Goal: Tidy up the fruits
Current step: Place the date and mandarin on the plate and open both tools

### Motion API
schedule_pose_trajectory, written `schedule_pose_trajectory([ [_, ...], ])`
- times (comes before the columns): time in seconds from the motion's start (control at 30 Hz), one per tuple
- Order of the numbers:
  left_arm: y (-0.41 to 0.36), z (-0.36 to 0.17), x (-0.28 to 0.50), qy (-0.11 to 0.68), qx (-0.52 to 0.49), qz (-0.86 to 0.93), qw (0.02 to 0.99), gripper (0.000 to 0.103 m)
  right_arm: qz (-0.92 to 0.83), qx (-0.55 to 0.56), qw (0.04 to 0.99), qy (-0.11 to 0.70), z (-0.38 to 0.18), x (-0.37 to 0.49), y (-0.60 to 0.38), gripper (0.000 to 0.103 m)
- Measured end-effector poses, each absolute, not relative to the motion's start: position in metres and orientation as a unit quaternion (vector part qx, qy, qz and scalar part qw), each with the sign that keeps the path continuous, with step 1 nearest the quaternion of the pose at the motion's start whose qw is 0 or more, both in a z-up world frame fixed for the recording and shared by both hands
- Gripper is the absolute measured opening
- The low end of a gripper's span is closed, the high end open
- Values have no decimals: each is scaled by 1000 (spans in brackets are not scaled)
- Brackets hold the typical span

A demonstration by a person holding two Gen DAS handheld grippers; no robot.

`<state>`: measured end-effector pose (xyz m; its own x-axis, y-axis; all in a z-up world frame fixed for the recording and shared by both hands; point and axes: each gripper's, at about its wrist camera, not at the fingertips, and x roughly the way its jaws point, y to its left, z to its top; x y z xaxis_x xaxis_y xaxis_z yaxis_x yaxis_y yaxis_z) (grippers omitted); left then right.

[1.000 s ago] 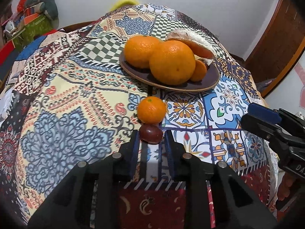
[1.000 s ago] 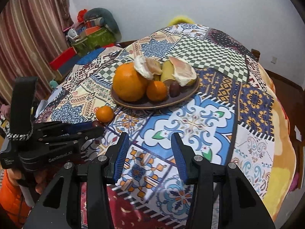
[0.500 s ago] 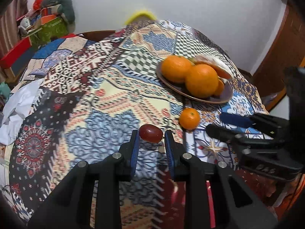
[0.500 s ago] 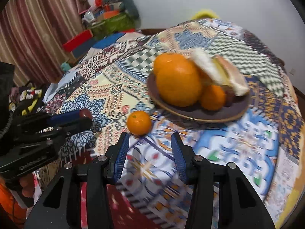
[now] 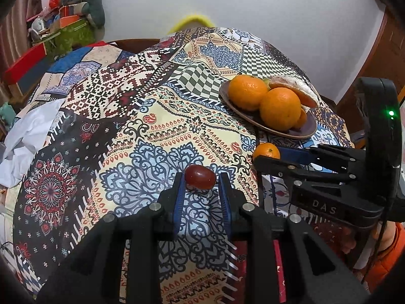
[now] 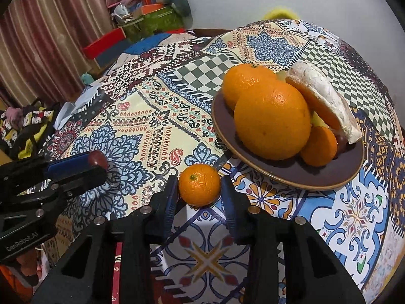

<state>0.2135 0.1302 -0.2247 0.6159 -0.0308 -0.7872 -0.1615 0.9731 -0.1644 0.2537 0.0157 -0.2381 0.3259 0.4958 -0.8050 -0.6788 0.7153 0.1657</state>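
A dark red oval fruit (image 5: pixel 200 179) sits pinched at the tips of my left gripper (image 5: pixel 200 186), held above the patterned tablecloth. In the right wrist view that left gripper (image 6: pixel 97 163) comes in from the left with the red fruit (image 6: pixel 96 158) at its tip. A small mandarin (image 6: pixel 199 185) rests on the cloth between the fingers of my right gripper (image 6: pixel 199 190). Its jaws are closing and the pads meet both sides of the mandarin. Just beyond stands a brown plate (image 6: pixel 291 179) with two large oranges (image 6: pixel 272 119), a smaller one and a peeled citrus piece (image 6: pixel 326 101).
In the left wrist view the right gripper (image 5: pixel 267 155) reaches in from the right, below the plate (image 5: pixel 301 134). A white cloth (image 5: pixel 25 136) lies at the table's left edge. Boxes and clutter (image 5: pixel 65 25) stand at the back left, with a wooden door frame (image 5: pixel 379 50) at the right.
My left gripper carried the red fruit leftward, away from the plate and the mandarin. My right gripper came forward and down onto the mandarin, and its fingers narrowed around it.
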Motion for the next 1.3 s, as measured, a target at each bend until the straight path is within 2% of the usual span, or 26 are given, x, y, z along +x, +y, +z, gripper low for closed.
schedule_pose_trajectory([
  [0.67, 90, -199, 258, 413, -82, -3, 907, 26, 304, -54, 863, 399, -198, 275, -66, 32],
  [1.3, 87, -219, 326, 432, -64, 2, 899, 26, 273, -54, 875, 396, -210, 318, -84, 32],
])
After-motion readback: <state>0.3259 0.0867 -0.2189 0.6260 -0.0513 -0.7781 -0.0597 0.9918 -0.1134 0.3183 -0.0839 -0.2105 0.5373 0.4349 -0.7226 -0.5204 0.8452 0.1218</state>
